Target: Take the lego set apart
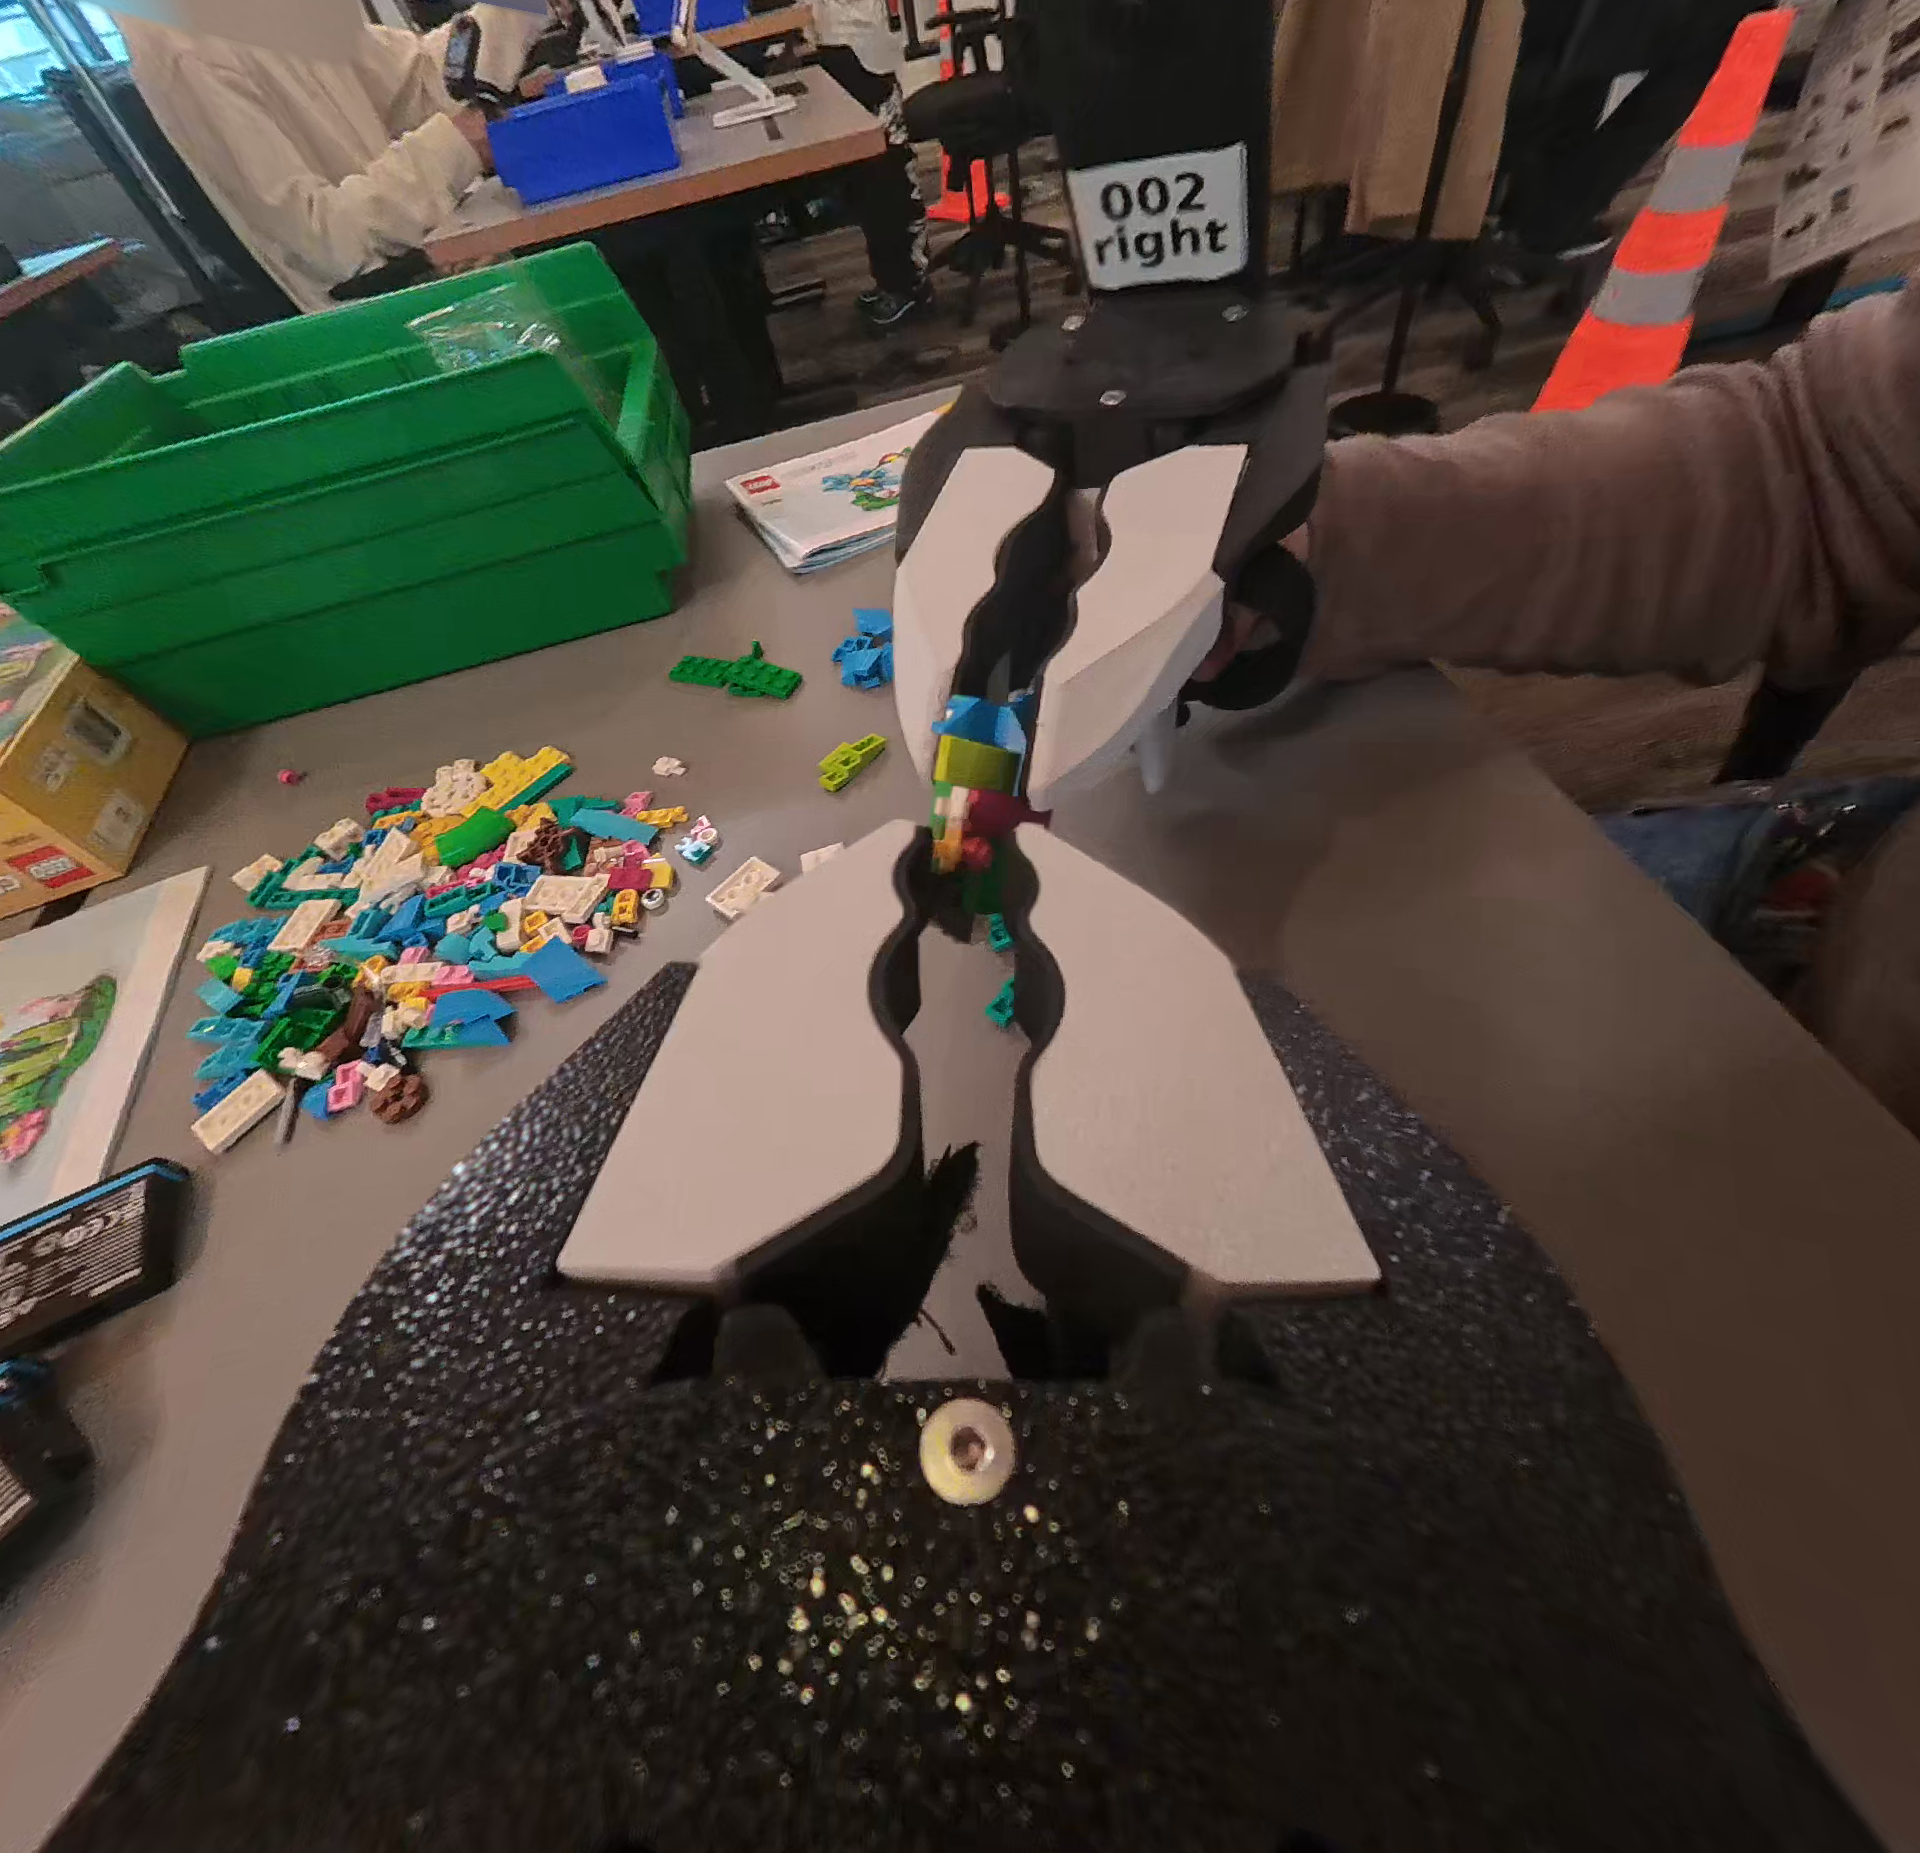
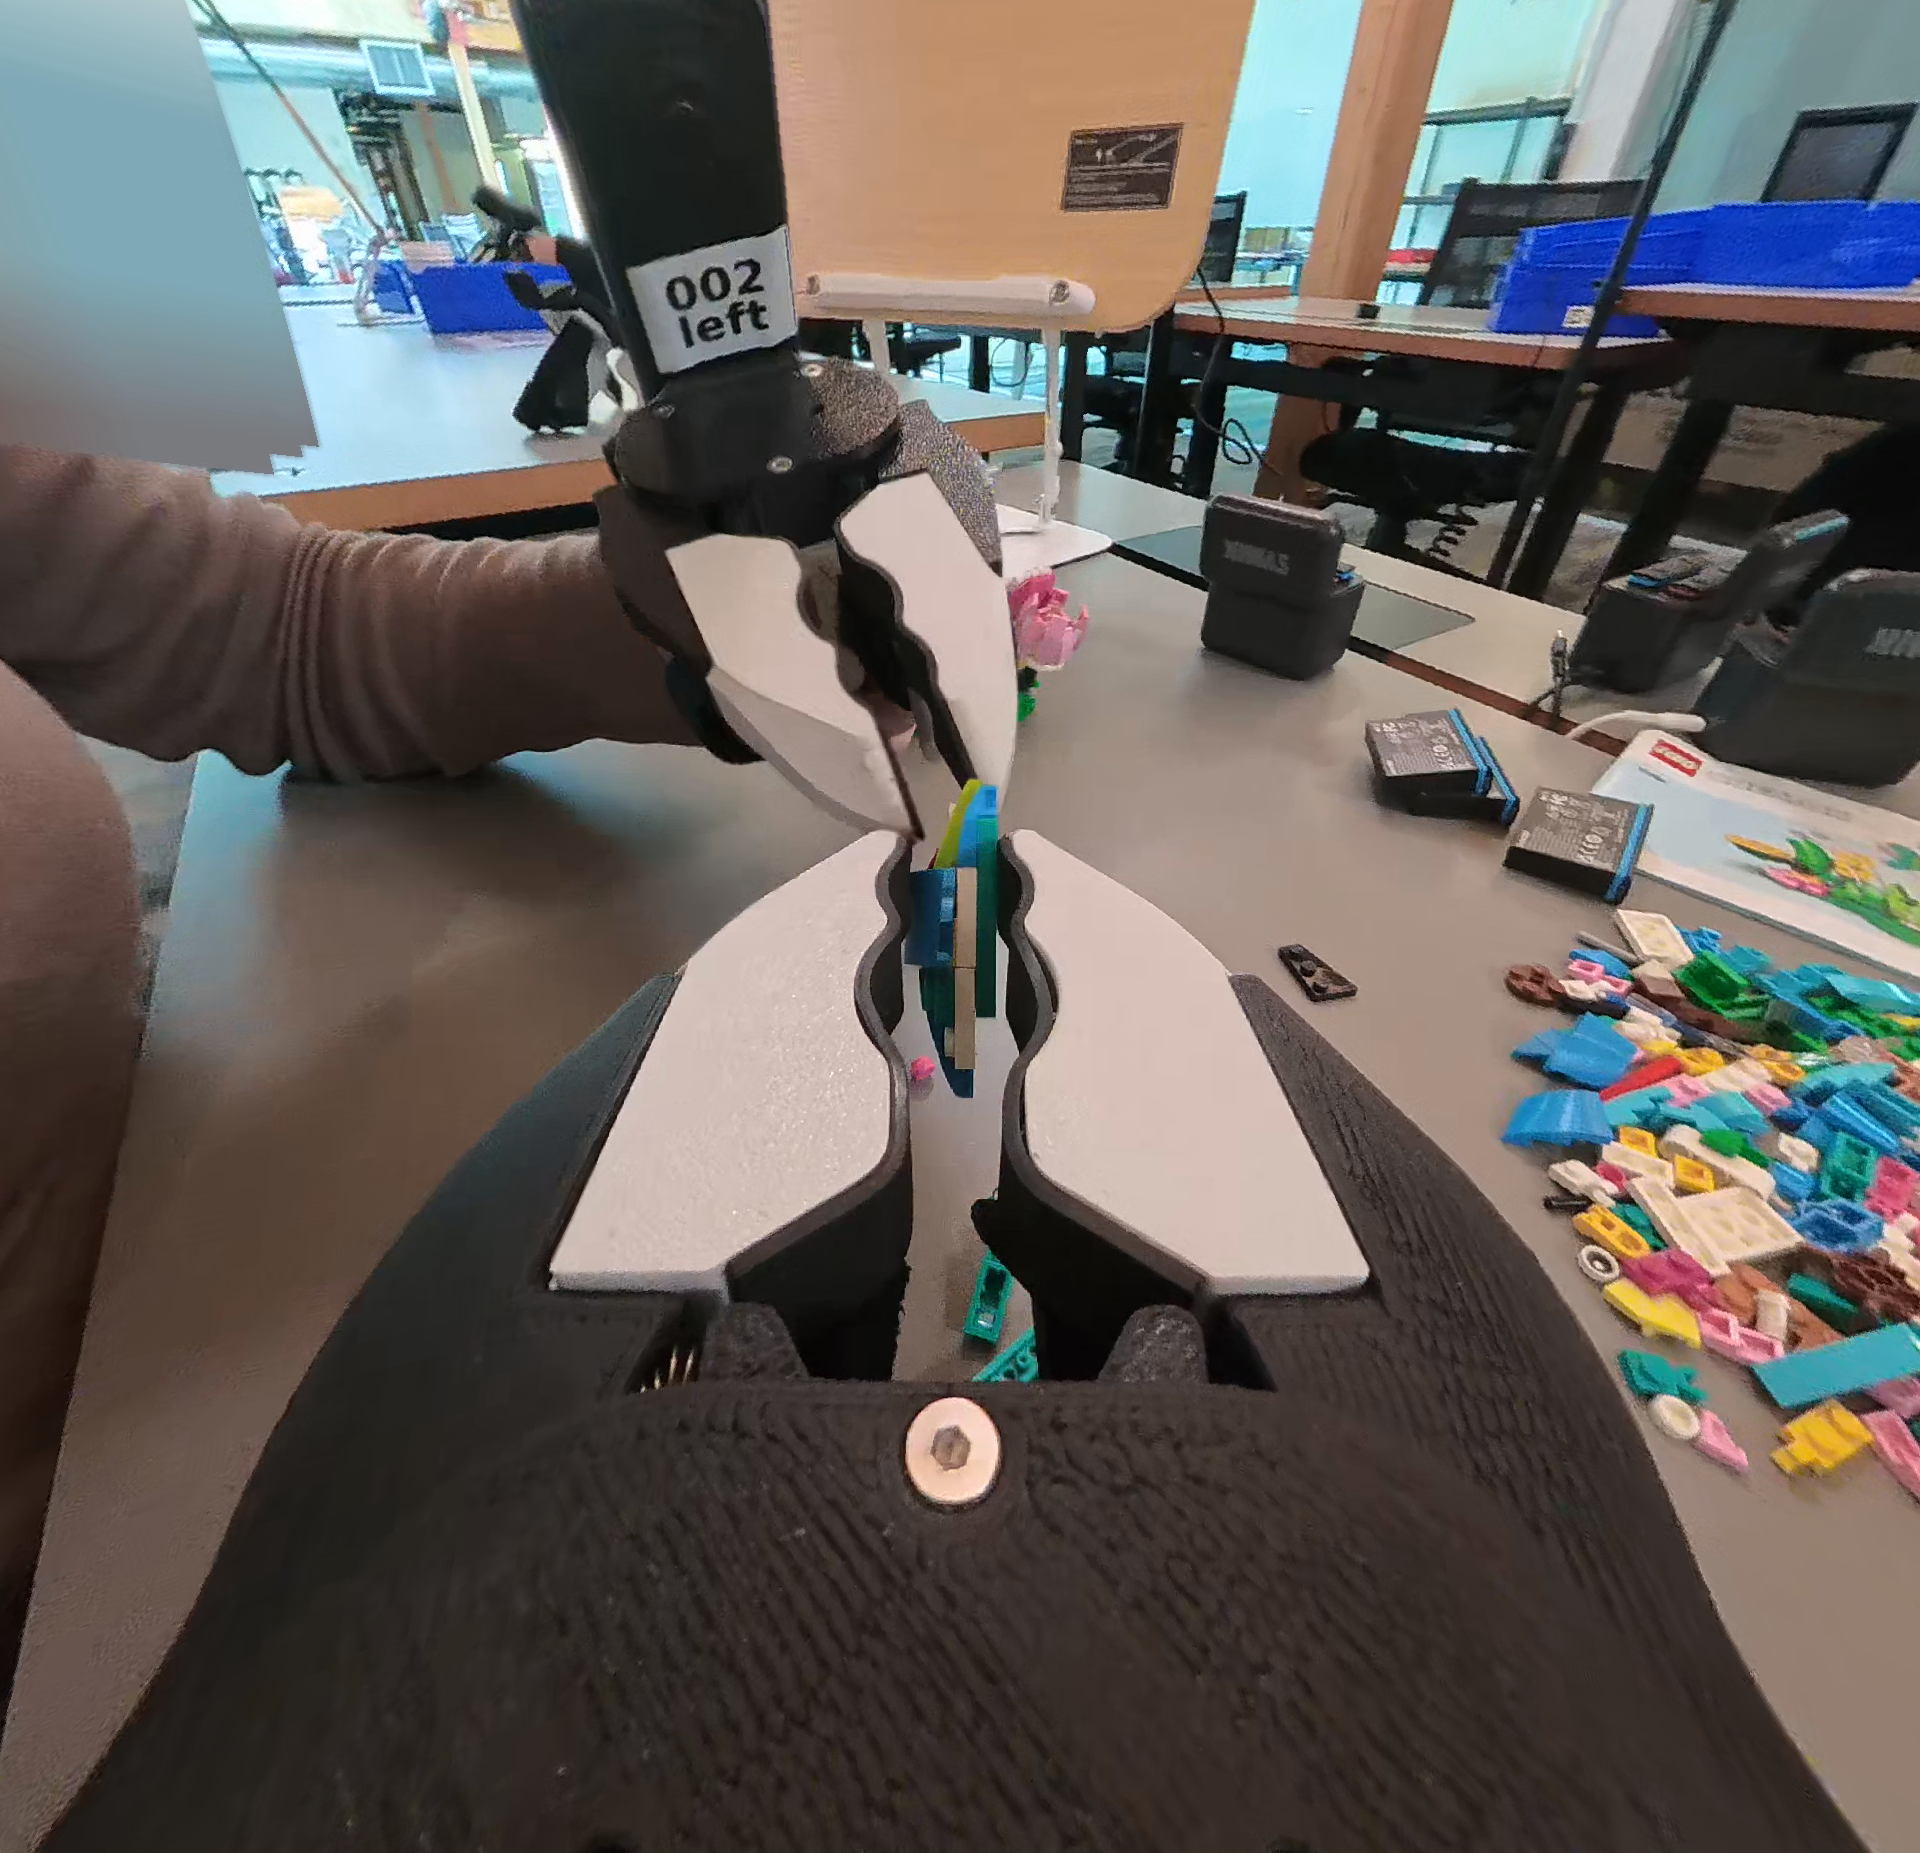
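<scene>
both grippers meet above the grey table (image 1: 1403,951), each clamped on an end of one small multicoloured lego assembly (image 1: 977,816): the left gripper (image 1: 961,858) from the near side, the right gripper (image 1: 987,733) from the far side. the assembly hangs clear of the table, just right of the loose brick pile (image 1: 416,930).

Two grippers, left gripper (image 1: 961,858) and right gripper (image 2: 951,853), both clamped on one small lego assembly (image 1: 975,806). One heap of loose bricks (image 1: 416,930), too many to count. Stacked green bins (image 1: 343,494), apparently four. Two instruction booklets (image 1: 821,499) (image 2: 1787,847). Three flat black batteries (image 2: 1579,842). One pink lego flower (image 2: 1049,619). One orange cone (image 1: 1673,214).
</scene>
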The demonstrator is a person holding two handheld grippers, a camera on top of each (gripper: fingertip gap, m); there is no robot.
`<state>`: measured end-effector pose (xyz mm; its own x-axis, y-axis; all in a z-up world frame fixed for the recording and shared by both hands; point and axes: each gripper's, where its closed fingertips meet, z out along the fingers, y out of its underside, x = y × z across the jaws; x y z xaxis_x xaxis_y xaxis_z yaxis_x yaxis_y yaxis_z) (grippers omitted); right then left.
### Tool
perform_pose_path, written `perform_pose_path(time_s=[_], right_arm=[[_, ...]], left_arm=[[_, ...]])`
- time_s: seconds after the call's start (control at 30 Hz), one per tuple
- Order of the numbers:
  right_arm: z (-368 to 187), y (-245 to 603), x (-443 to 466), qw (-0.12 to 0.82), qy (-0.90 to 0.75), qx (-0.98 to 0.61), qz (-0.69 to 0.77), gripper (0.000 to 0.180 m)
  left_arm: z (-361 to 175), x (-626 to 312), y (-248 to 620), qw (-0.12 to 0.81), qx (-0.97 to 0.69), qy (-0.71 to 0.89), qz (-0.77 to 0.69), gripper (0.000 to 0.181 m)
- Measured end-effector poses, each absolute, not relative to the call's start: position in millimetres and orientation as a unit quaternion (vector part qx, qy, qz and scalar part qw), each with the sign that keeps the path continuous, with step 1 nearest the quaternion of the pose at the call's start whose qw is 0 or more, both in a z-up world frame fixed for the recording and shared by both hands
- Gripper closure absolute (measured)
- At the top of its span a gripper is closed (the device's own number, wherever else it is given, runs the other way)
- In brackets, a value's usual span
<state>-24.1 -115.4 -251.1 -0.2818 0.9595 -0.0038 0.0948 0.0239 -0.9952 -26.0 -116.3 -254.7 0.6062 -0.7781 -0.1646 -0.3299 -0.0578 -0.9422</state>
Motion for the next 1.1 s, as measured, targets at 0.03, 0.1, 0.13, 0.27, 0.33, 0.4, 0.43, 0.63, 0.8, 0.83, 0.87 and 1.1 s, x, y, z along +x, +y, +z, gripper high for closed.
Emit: perform_pose_path(time_s=[0.03, 0.1, 0.13, 0.27, 0.33, 0.4, 0.43, 0.63, 0.8, 0.83, 0.87, 1.1], right_arm=[[-251, -117, -24, 0.401, -0.597, -0.441, 0.537, 0.165], [-247, -119, -22, 0.399, -0.598, -0.435, 0.542, 0.166], [-246, -120, -21, 0.398, -0.597, -0.433, 0.545, 0.166], [-242, -122, -21, 0.399, -0.595, -0.429, 0.550, 0.165], [-240, -121, -23, 0.406, -0.586, -0.434, 0.550, 0.166], [-238, -118, -26, 0.419, -0.568, -0.448, 0.549, 0.166], [-239, -117, -28, 0.427, -0.559, -0.456, 0.545, 0.165], [-248, -117, -42, 0.446, -0.522, -0.502, 0.526, 0.165], [-254, -127, -53, 0.436, -0.512, -0.520, 0.527, 0.165], [-255, -130, -56, 0.425, -0.508, -0.527, 0.532, 0.165], [-256, -132, -60, 0.412, -0.499, -0.536, 0.541, 0.165], [-261, -156, -77, 0.341, -0.483, -0.551, 0.590, 0.165]], left_arm=[[-256, -28, -116, 0.559, -0.702, 0.398, -0.190, 0.170], [-258, -32, -114, 0.552, -0.712, 0.395, -0.179, 0.161], [-259, -32, -115, 0.549, -0.713, 0.396, -0.182, 0.159], [-258, -27, -119, 0.552, -0.706, 0.404, -0.184, 0.171], [-256, -28, -118, 0.560, -0.705, 0.402, -0.168, 0.171], [-253, -33, -115, 0.571, -0.705, 0.393, -0.149, 0.172], [-252, -36, -114, 0.579, -0.704, 0.390, -0.132, 0.171], [-256, -52, -114, 0.599, -0.695, 0.397, -0.019, 0.171], [-260, -64, -126, 0.600, -0.696, 0.395, 0.001, 0.172], [-261, -67, -129, 0.599, -0.698, 0.393, 0.001, 0.172], [-262, -70, -132, 0.599, -0.697, 0.393, 0.007, 0.172], [-267, -87, -159, 0.610, -0.683, 0.396, 0.068, 0.172]])
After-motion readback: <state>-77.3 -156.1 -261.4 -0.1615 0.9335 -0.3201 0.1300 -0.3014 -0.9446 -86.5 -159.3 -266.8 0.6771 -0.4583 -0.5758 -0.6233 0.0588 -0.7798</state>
